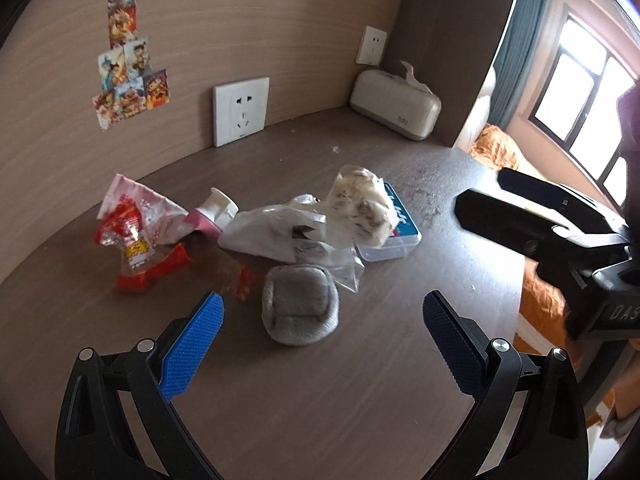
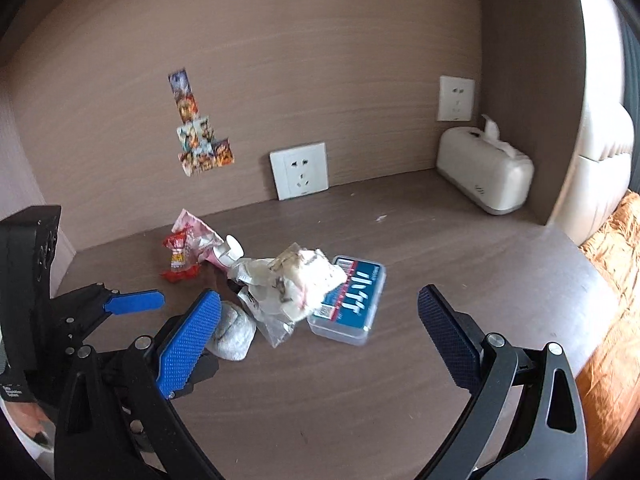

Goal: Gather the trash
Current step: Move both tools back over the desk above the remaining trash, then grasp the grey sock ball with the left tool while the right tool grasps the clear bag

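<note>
In your left wrist view, your left gripper [image 1: 322, 322] hangs wide open and empty over the desk [image 1: 360, 400], the grey sock [image 1: 300, 308] between its fingertips and the trash pile [image 1: 280, 232] just beyond. In your right wrist view, your right gripper [image 2: 320, 316] is equally spread, holding nothing, the pile and a blue-lidded box [image 2: 352, 300] ahead.

The right tongs [image 2: 320, 318] stand wide open above the brown worktop [image 2: 460, 272]. Between their blue pads lie a crumpled plastic bag [image 2: 288, 284] and a blue box [image 2: 352, 300], touching. The left tongs [image 2: 168, 308] are at left.
</note>
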Demonstrator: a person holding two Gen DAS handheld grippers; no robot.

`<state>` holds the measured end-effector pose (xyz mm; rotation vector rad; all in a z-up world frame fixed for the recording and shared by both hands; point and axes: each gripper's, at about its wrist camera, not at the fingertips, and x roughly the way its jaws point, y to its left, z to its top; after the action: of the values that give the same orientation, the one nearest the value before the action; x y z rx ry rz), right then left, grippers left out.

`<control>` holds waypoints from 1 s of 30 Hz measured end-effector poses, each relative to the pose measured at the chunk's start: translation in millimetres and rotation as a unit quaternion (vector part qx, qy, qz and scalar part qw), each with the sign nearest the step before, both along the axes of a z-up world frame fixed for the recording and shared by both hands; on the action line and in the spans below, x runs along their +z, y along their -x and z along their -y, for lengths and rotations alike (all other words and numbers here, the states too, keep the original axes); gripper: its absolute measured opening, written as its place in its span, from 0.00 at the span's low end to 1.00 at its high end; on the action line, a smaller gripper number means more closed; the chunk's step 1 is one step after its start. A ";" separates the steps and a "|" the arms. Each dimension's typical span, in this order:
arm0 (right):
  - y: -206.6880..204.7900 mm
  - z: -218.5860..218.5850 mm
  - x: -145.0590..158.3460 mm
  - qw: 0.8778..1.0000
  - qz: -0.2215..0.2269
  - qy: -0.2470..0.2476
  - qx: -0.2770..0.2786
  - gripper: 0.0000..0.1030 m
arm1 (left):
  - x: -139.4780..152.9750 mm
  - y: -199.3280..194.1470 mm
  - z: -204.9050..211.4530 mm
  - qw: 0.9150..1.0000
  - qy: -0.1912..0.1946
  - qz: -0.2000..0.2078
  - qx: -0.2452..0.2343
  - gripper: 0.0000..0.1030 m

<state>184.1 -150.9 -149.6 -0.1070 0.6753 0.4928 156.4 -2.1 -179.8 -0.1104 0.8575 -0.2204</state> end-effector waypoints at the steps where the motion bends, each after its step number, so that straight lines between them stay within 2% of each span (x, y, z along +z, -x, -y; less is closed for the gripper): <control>1: -5.4 -6.4 -3.6 1.000 -0.002 0.009 0.004 0.95 | -3.1 -4.1 -2.9 1.000 0.000 0.000 -0.001 0.95; 5: -24.7 -24.8 -19.9 0.999 -0.010 0.042 0.010 0.95 | -16.7 -20.5 -9.5 1.000 0.014 -0.021 -0.018 0.95; 9: -40.6 -33.5 -33.1 0.998 -0.022 0.051 0.009 0.95 | -27.4 -32.3 -9.5 0.998 0.020 -0.040 -0.039 0.93; 10: -43.0 -34.8 -35.2 0.998 -0.025 0.052 0.009 0.91 | -28.6 -34.8 -8.8 0.998 0.020 -0.042 -0.042 0.91; 12: -48.9 -38.0 -40.8 0.998 -0.037 0.054 0.011 0.76 | -34.0 -39.0 -6.6 0.997 0.019 -0.052 -0.054 0.79; 13: -51.4 -39.2 -44.0 0.997 -0.044 0.054 0.013 0.60 | -36.7 -40.7 -6.2 0.996 0.021 -0.058 -0.058 0.67; 14: -51.9 -39.4 -45.3 0.998 -0.044 0.053 0.010 0.56 | -39.7 -42.5 -5.9 0.996 0.023 -0.065 -0.062 0.55; 15: -51.2 -39.8 -44.9 0.998 -0.040 0.052 0.008 0.55 | -41.5 -43.1 -5.9 0.996 0.020 -0.067 -0.061 0.51; 16: -49.9 -39.5 -43.9 0.998 -0.037 0.049 0.009 0.53 | -41.2 -42.6 -6.6 0.996 0.011 -0.062 -0.059 0.42; 20: -45.5 -33.8 -37.1 0.999 -0.034 0.034 0.001 0.52 | -35.8 -40.3 -13.7 0.996 0.032 -0.060 -0.054 0.39; 25: -29.8 -19.0 -11.6 1.000 -0.019 0.009 -0.003 0.52 | -17.9 -31.0 -12.9 0.997 0.022 -0.044 -0.053 0.39; 30: -7.0 -3.7 12.7 1.000 0.008 0.007 -0.005 0.52 | 9.5 -17.5 -3.0 0.998 0.012 -0.021 -0.061 0.39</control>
<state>191.1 -147.2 -136.8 -0.1199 0.6639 0.4781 173.9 0.8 -170.3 -0.0864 0.9051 -0.3433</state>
